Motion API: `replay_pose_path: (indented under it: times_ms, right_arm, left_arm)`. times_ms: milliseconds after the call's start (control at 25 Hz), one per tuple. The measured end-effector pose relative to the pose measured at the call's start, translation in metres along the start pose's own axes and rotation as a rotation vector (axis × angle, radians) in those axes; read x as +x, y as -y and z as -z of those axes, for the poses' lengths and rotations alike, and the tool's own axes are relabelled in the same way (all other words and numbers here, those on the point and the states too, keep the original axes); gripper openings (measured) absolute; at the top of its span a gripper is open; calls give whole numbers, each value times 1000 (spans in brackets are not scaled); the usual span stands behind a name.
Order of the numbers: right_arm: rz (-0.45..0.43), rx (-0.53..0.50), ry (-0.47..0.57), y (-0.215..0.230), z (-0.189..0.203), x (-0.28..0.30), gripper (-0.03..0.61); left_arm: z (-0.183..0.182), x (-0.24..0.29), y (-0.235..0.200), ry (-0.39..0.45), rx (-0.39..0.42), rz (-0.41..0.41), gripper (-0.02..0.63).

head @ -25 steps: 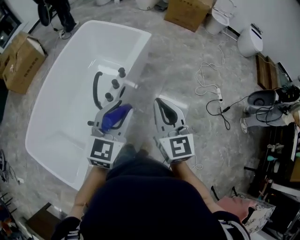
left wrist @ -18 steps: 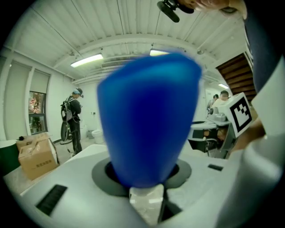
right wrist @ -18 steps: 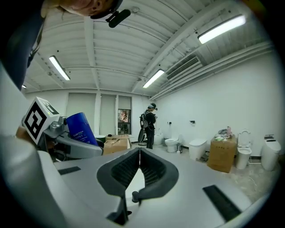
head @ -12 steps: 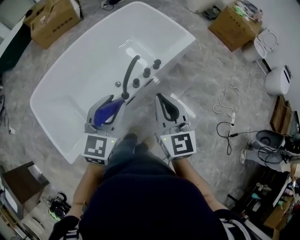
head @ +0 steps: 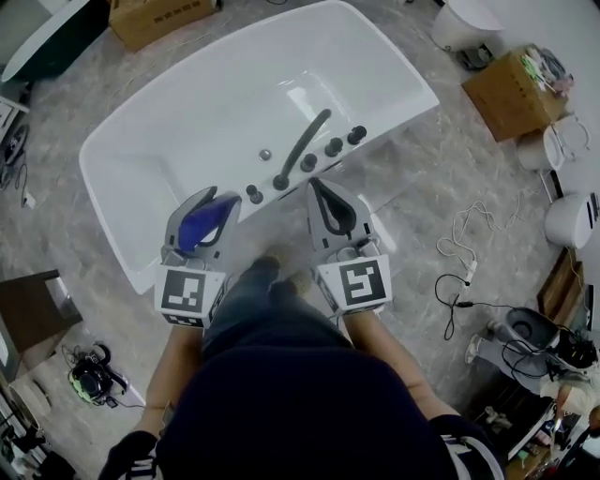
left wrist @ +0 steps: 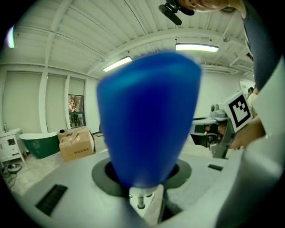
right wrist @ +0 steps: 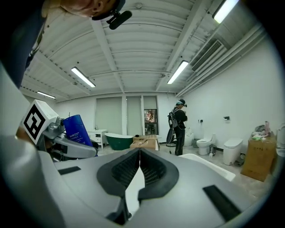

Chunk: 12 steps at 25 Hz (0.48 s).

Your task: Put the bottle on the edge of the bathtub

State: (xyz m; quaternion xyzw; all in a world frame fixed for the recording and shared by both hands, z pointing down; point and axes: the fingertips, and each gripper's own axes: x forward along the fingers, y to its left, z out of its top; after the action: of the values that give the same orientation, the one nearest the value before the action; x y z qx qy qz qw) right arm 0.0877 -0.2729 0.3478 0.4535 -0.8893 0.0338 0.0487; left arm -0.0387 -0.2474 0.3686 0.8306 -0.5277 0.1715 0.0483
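Head view looks steeply down on the bathtub (head: 178, 127); both gripper views face forward, roughly level.

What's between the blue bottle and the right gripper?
Dark tap knobs on the bathtub rim sit between blue bottle and right gripper, in the head view.

The grey marbled floor (head: 412, 178) bears a white bathtub (head: 169, 122) in the middle, a cardboard box (head: 155, 14) far left, an open box (head: 511, 89) far right, and a loose white cable (head: 464, 253) to the right.

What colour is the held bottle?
The bottle is blue, clearest in the left gripper view.
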Motion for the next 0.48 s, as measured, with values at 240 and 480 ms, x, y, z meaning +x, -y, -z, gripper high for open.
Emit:
replay_pose_path:
  times_ms: [240,480]
  right_arm:
    - [-92,-19,-12,-33,2,29,17]
    - [-153,-57,-31,-53,9,46,17]
  left_arm:
    - [22,-15,-35,-28,-38,-75,147]
    - [46,-15,-52,-64,-39,-99,147]
